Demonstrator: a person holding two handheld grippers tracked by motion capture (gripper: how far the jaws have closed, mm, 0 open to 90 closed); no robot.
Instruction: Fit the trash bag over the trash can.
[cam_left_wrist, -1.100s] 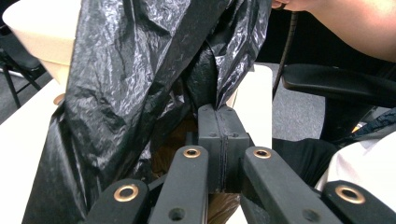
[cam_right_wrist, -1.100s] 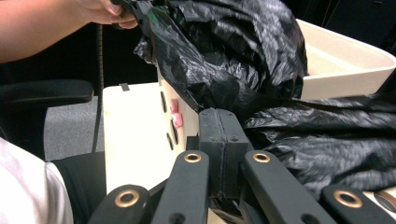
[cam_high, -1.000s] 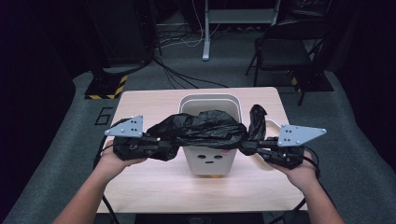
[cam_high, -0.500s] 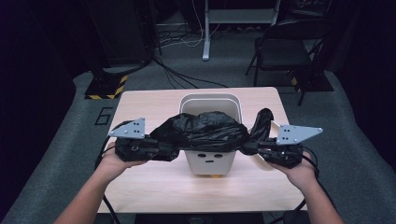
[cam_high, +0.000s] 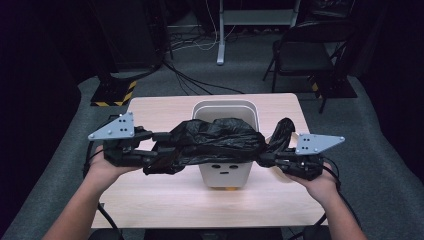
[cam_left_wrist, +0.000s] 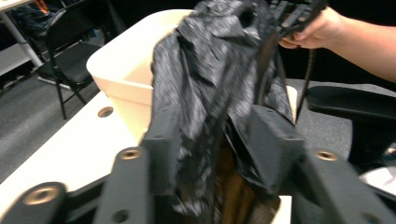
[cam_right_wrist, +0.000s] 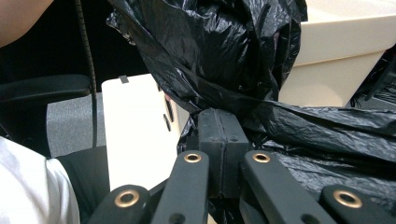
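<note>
A black plastic bag (cam_high: 215, 142) is stretched between both grippers above a cream bin (cam_high: 226, 107) with a small face on its front. My left gripper (cam_high: 160, 150) is at the bag's left end. Its jaws have just been opening and stand apart, with the bag (cam_left_wrist: 210, 70) hanging loosely between them. My right gripper (cam_high: 265, 160) is shut on the bag's right end. In the right gripper view its jaws (cam_right_wrist: 218, 121) pinch a taut fold of the bag (cam_right_wrist: 210, 46) beside the bin (cam_right_wrist: 336, 56). The right gripper (cam_left_wrist: 289, 14) also appears far off in the left gripper view.
The bin stands mid-table on a light wooden table (cam_high: 150, 200). A pale roll (cam_high: 295, 137) lies behind the right gripper. On the floor behind are a folding chair (cam_high: 300, 55), a desk leg (cam_high: 220, 35) and cables (cam_high: 195, 80).
The left gripper's jaws have parted from shut to well apart, and the left hand has risen a little. The bag has spread wider over the bin. The right gripper has stayed put.
</note>
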